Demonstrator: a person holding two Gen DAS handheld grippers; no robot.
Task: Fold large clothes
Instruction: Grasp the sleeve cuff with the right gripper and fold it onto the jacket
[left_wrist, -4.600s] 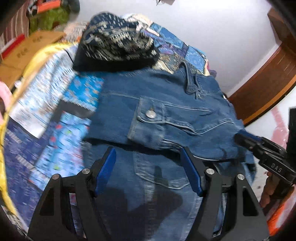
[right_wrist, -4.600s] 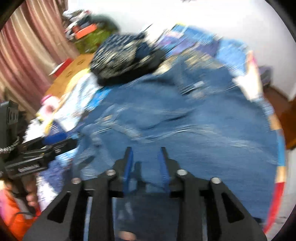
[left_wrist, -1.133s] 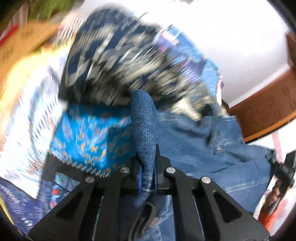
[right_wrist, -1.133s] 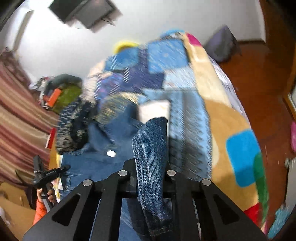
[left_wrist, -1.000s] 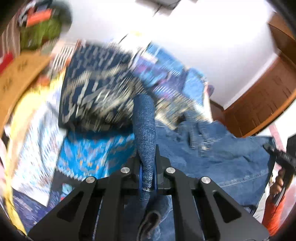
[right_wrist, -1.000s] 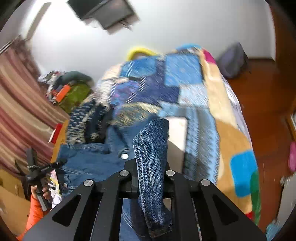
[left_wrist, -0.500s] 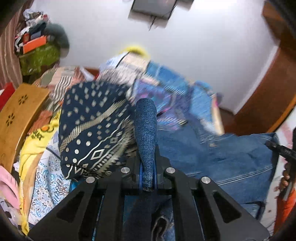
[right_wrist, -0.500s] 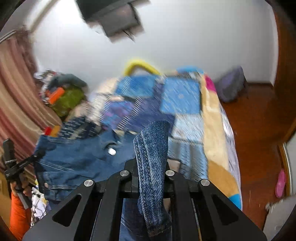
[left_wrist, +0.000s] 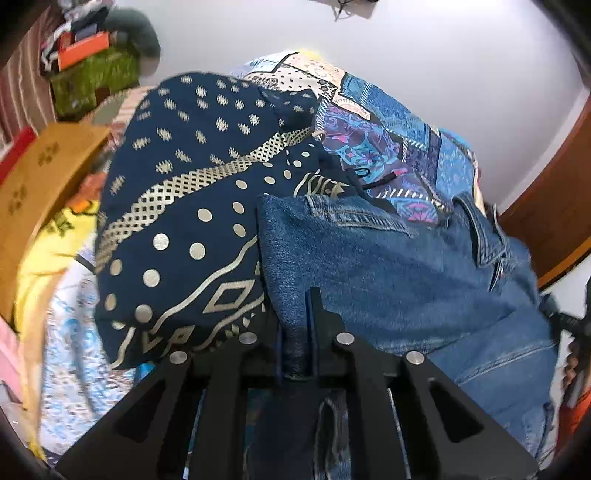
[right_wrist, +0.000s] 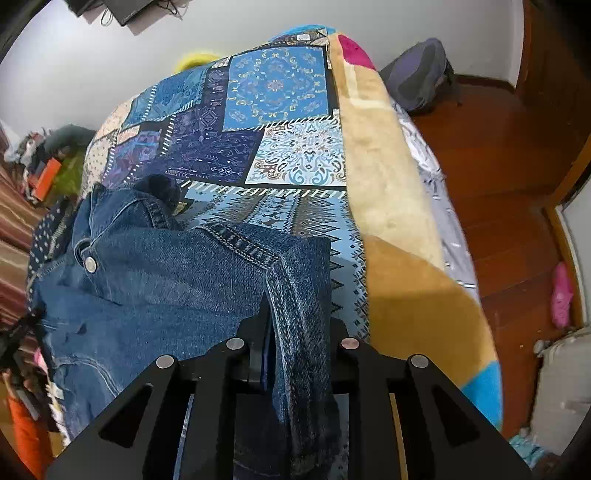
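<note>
Left wrist view gives us the bed (left_wrist: 384, 122) under its patchwork quilt, and we take the denim jacket (left_wrist: 388, 266) as our landmark, since it lies spread across that quilt. Only this view shows the dark patterned cloth (left_wrist: 192, 206), a navy bundle with pale dots and bands that sits just beside the jacket on its left and touches its folded edge. Beyond that bundle we see a wooden headboard (left_wrist: 33, 177) and a heap of clutter (left_wrist: 92, 48) against the wall.

Right wrist view shows the other side of the jacket (right_wrist: 155, 280): the quilt's bare blue squares (right_wrist: 280, 88), its tan border, and past that a wooden floor (right_wrist: 509, 155) with a grey bag (right_wrist: 421, 77) near the wall. We also see a metal snap button (right_wrist: 89, 263) by the collar.

Our left gripper (left_wrist: 297, 328) is clamped on a fold of the jacket's near left corner. Our right gripper (right_wrist: 295, 332) is clamped on a stitched hem at the near right corner, the cloth hanging down between its fingers.
</note>
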